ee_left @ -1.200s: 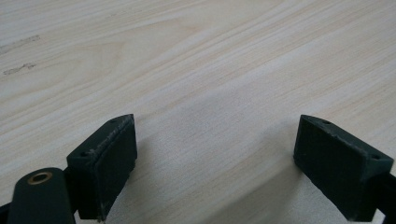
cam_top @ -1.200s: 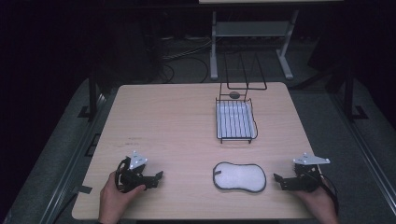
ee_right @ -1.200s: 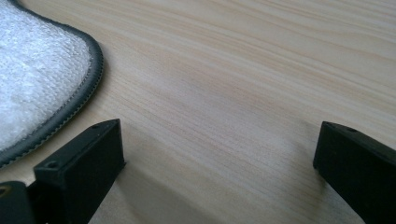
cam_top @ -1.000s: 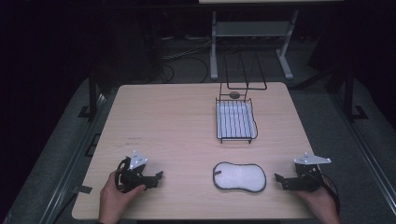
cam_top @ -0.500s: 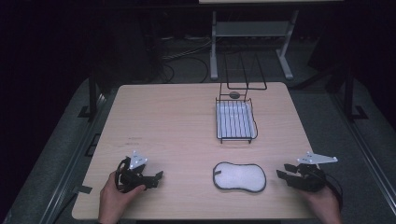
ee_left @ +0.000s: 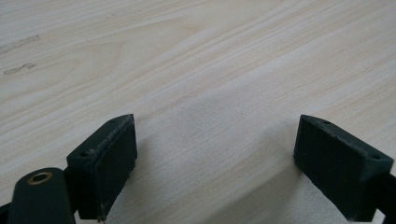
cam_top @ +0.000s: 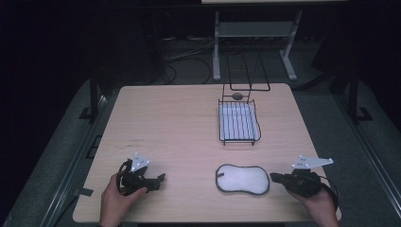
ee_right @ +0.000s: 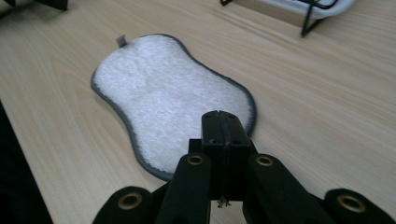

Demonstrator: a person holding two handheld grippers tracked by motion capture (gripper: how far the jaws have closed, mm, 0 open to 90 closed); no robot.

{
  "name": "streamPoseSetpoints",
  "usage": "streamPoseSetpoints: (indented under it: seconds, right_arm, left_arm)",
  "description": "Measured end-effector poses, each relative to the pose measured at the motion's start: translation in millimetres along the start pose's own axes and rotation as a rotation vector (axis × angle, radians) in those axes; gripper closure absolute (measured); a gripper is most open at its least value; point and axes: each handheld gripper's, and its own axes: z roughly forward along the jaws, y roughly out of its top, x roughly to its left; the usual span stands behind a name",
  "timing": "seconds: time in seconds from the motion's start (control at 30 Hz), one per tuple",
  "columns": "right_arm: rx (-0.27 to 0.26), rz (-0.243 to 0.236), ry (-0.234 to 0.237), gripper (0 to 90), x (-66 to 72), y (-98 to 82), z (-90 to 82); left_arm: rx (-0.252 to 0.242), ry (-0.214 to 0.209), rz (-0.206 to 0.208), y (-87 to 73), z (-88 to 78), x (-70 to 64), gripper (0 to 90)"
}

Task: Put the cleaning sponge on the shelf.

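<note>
A white peanut-shaped pad with a grey edge (cam_top: 242, 179) (ee_right: 170, 95) lies flat near the table's front edge. My right gripper (cam_top: 275, 177) (ee_right: 225, 122) hovers just to its right, pointing at it; its jaws have just been closing and now meet with nothing between them. My left gripper (cam_top: 161, 178) (ee_left: 215, 158) rests at the front left of the table, jaws wide apart over bare wood. A black wire rack with a white tray (cam_top: 239, 124) (ee_right: 310, 7) stands in the table's right half, farther back.
The light wooden table (cam_top: 170, 123) has bare room across its left and middle. A small dark round object (cam_top: 237, 96) sits behind the rack, under an upright wire frame (cam_top: 247, 71). Dark floor, cables and a metal stand lie beyond the far edge.
My right gripper's jaws have shut and the hand has lifted a little, shifting slightly. The left gripper and the pad have stayed where they were.
</note>
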Motion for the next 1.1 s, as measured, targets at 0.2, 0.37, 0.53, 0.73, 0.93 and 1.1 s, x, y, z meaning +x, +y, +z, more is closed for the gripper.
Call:
streamPoseSetpoints:
  seconds: [0.2,0.37,0.53,0.73,0.93,1.1]
  right_arm:
    - [0.017,-0.028,0.032,89.9,10.2,3.2,7.0]
    - [0.032,-0.045,0.062,89.9,18.5,4.5,13.0]
    - [0.058,-0.068,0.079,89.9,25.4,5.1,19.5]
    - [0.1,-0.074,0.084,89.9,28.3,4.1,26.7]
    - [0.119,-0.078,0.075,90.0,27.2,3.1,31.6]
    - [0.119,-0.077,0.072,90.0,26.2,3.8,32.5]
  left_arm:
    - [0.0,0.0,0.0,0.0,0.0,0.0,12.6]
    - [0.0,0.0,0.0,0.0,0.0,0.0,12.6]
    - [0.0,0.0,0.0,0.0,0.0,0.0,12.6]
    - [0.0,0.0,0.0,0.0,0.0,0.0,12.6]
    - [0.0,0.0,0.0,0.0,0.0,0.0,12.6]
    - [0.0,0.0,0.0,0.0,0.0,0.0,12.6]
